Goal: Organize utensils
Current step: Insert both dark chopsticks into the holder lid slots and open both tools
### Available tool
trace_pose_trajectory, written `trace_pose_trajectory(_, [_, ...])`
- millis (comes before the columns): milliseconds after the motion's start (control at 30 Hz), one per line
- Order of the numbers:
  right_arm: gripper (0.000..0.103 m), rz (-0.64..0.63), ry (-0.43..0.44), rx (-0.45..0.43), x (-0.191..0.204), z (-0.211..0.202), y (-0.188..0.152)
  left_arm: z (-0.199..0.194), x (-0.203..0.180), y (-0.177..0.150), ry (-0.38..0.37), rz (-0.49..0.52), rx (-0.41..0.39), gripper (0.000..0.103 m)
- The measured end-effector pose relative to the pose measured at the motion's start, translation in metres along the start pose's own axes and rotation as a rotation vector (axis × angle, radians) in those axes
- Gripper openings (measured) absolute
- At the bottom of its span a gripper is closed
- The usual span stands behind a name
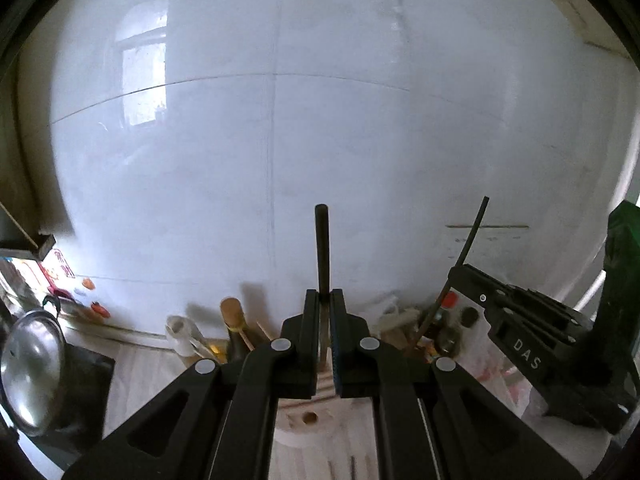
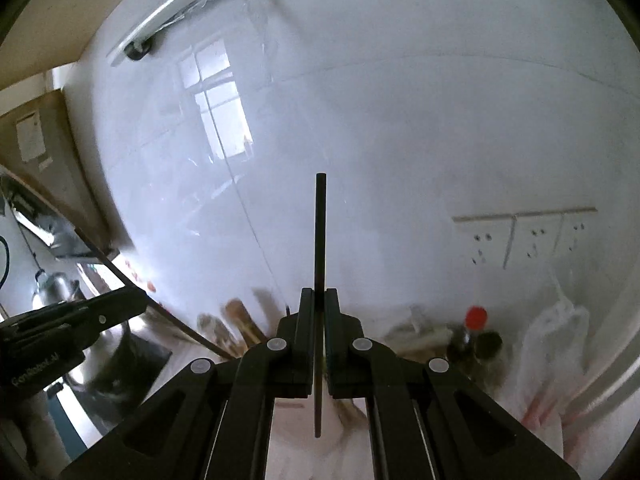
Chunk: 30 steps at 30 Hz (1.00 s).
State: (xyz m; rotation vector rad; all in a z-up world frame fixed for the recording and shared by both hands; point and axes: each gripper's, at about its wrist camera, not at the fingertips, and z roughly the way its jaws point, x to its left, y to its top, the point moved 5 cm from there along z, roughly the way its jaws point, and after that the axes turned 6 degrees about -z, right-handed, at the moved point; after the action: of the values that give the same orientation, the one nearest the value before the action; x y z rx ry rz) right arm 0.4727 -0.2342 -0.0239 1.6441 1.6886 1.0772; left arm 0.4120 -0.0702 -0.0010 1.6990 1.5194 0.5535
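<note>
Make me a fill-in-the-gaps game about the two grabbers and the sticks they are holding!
1. The left gripper is shut on a dark ___ that points upward.
2. The right gripper also holds one, so the number of held sticks is ___.
3. The bottle by the wall has a cap colored ___.
4. The wall behind everything is the color ___.

Missing words: chopstick; two; red; white

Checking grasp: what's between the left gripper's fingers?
In the left wrist view, the left gripper is shut on a dark chopstick that stands upright between its fingers; nothing else shows in the gap.
</note>
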Motion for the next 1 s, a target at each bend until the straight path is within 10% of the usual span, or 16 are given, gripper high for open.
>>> trace_pose_trajectory(667, [0.005, -0.006, 0.054, 0.151, 0.027, 0.143, -0.010, 0.097, 0.061, -0.031, 0.111, -0.092, 0.206, 0.009])
trace_pose_trajectory(833, [0.006, 0.042, 0.079, 0.235, 0.015, 0.149, -0.030, 0.086, 0.073, -0.028, 0.179, -0.124, 0.155, 0.083])
trace_pose_trajectory(1000, [0.030, 0.056, 0.054, 0.231, 0.000, 0.124, -0.037, 0.069, 0.076, -0.033, 0.214, -0.126, 0.108, 0.103])
